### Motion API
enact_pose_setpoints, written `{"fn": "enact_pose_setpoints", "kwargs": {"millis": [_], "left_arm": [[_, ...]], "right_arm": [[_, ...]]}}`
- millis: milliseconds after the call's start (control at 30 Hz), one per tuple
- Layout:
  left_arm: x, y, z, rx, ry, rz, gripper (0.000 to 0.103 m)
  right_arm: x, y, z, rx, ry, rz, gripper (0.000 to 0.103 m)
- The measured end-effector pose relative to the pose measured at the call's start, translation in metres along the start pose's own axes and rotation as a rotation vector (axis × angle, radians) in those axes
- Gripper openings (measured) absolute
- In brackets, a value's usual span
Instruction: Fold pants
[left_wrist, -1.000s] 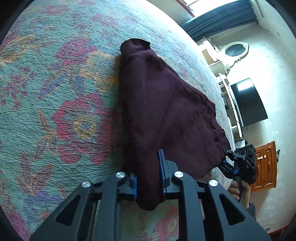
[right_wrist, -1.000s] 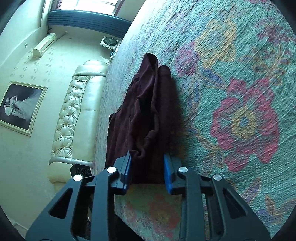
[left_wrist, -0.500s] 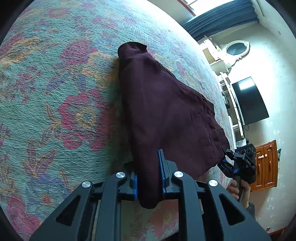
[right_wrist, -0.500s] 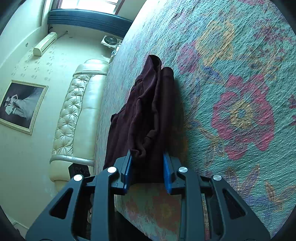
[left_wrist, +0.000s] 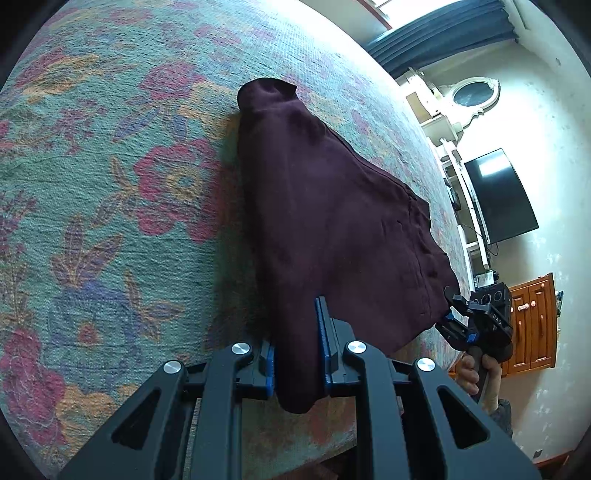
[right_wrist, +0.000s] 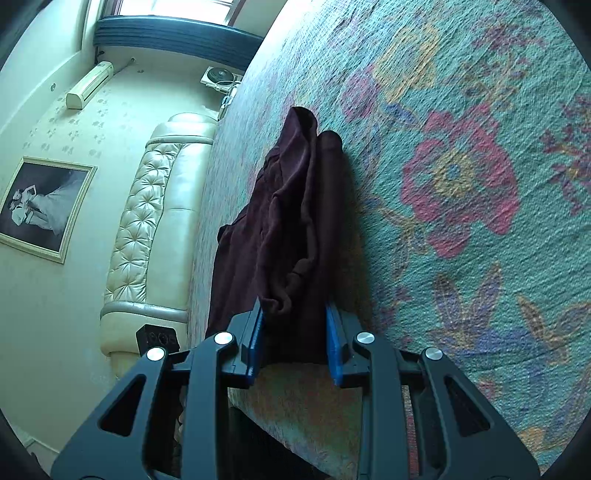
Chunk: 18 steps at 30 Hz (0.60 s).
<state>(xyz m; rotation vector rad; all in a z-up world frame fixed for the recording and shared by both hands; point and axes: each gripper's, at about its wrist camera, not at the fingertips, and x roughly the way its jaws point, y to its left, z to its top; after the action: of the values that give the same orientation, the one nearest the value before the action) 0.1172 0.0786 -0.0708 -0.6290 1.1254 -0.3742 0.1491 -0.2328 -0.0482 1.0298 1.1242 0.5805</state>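
- The dark maroon pants (left_wrist: 332, 206) are being held stretched over the near edge of the floral bedspread (left_wrist: 110, 206), the far end lying on the bed and the near corners lifted in the two grippers.
- Wide bare bedspread is being left open to the far and outer sides of the cloth; the bed's edge is running just beneath both grippers.
- The left gripper (left_wrist: 297, 354) is being kept clamped on one bunched corner, angled steeply downward.
- The right gripper (right_wrist: 293, 332) is being kept closed on a thicker fold of the waist end, tilted less steeply; it is seen in the left view (left_wrist: 458, 317), gripped by a hand (left_wrist: 476, 376).
- Compared with a second earlier, the cloth is being drawn slightly flatter and the bedspread pattern is being shifted in the right view; both grips are unchanged.
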Motion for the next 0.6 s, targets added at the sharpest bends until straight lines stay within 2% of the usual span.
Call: {"fn": "enact_pose_setpoints", "kwargs": {"millis": [600], "left_arm": [[0.000,-0.007,0.005,0.015,0.002,0.018,0.019]], "right_arm": [[-0.007,-0.009,-0.019,0.012,0.001,0.005,0.028]]}}
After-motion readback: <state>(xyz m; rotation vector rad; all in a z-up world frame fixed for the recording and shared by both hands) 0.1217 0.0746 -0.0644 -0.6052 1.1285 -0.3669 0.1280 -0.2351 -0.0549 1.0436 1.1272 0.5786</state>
